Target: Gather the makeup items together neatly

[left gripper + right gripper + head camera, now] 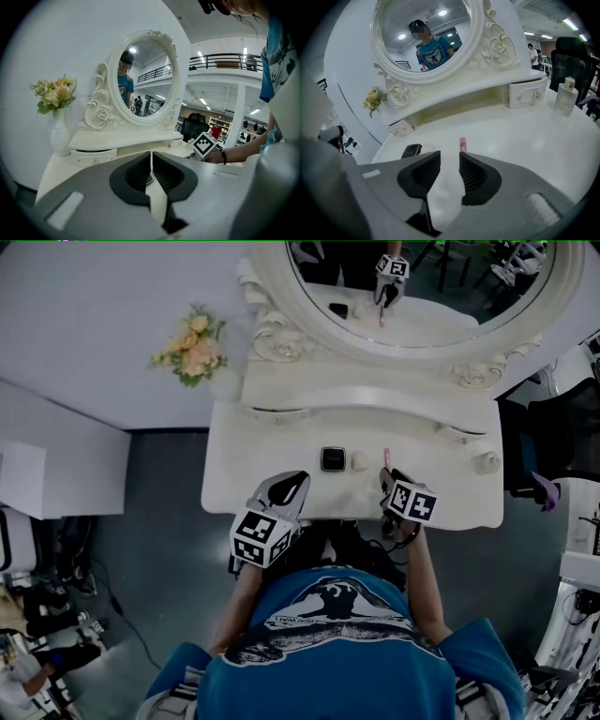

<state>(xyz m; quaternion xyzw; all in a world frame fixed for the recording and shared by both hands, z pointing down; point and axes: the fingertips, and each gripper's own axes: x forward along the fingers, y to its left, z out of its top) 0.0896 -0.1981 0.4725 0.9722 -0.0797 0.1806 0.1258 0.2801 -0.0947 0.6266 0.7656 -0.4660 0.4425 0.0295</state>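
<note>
Three makeup items lie in a row on the white vanity table: a black compact, a small cream round piece and a pink lipstick. My right gripper sits just in front of the lipstick. In the right gripper view it stands open with nothing between the jaws; the lipstick lies just past the right jaw's tip, and the compact and cream piece are to the left. My left gripper hovers at the table's front left, shut and empty.
An oval mirror on a raised shelf with small drawers stands at the back. A vase of flowers is at the far left. A glass perfume bottle stands at the table's right end. A black chair is beyond it.
</note>
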